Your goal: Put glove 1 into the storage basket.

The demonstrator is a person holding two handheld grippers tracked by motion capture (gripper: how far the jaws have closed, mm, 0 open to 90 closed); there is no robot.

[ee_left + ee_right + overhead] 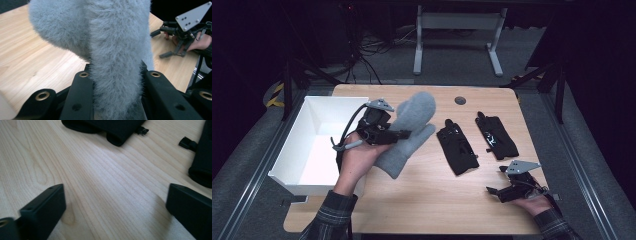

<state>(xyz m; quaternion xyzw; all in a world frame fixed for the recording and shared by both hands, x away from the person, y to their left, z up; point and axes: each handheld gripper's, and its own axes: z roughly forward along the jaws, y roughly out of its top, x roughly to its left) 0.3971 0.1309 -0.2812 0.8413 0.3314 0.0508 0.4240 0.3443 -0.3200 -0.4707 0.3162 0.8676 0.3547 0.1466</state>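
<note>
nearest the person, at the bench's (422,210) front right corner, the right tool (502,184) rests low with its jaws spread wide and nothing between them. farther in on the left, the left tool (404,134) is clenched on a grey fuzzy mitten (409,132), lifted beside the white bin (319,145). beyond lie two black gloves (457,146).
</note>
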